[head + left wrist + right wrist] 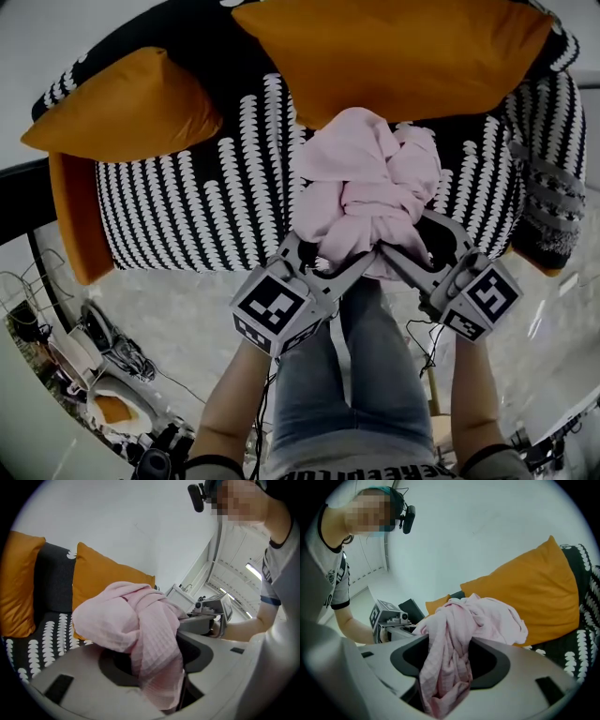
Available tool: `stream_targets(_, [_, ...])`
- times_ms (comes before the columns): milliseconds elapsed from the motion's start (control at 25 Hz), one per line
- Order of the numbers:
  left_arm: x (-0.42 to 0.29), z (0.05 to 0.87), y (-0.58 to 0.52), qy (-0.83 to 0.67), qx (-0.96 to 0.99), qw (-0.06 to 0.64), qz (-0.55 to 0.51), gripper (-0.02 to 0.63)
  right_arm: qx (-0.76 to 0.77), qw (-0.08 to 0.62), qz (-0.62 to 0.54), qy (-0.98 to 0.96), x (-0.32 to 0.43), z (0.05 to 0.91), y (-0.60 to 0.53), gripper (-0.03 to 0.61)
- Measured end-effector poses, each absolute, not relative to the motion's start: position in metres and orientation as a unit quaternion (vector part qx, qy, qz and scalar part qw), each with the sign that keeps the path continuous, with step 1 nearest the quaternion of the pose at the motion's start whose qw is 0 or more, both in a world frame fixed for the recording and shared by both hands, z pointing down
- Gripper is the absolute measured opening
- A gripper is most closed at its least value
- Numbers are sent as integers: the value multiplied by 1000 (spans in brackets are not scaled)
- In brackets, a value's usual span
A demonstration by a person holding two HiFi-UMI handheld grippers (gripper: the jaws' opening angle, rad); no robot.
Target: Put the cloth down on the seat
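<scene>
A bunched pink cloth [366, 187] sits at the front edge of the black seat with white markings [206, 187]. My left gripper [337, 246] comes at its lower edge from the left, my right gripper [405, 236] from the right, their tips nearly meeting. In the left gripper view the cloth [136, 620] runs down between the jaws of the left gripper [154, 667] and fills the gap. In the right gripper view a twisted strand of the cloth [459, 639] is likewise pinched in the right gripper [450, 667]. Whether the bundle rests on the seat is unclear.
Two orange cushions [122, 108] [403, 52] lean at the back of the seat, one left, one behind the cloth. A grey striped item [548, 202] lies at the seat's right end. Cables and gear [103, 347] clutter the floor at lower left. The person's legs [366, 375] stand just before the seat.
</scene>
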State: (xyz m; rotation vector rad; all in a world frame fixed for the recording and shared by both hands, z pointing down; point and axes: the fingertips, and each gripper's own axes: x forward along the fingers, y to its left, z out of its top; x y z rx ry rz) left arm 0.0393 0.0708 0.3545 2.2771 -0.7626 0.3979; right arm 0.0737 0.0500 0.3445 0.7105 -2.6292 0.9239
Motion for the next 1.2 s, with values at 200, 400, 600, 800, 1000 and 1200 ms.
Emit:
stream_targets(200, [36,360,57,-296,874,353,156,230,247,145,325,-901,71,351,37,255])
stream_targets(400, [30,383,54,-295,871,357,162,230,248,147,334,-898,65,374,34,254])
stream_targets(600, [27,416,65,-294,867,364,170,230,249,157,345,-891,62,408,46,253])
stream_targets(800, [15,447,70,-293,863,369,184,230,247,166,355,-886,49,440,52,249])
stream_targets(1000, [14,456,70,-288,860,379,186,230,251,178,361,-880,49,449,51,249])
stream_targets(1200, [14,464,67,-287,855,384,197,230,257,187,367,-874,49,457,49,245])
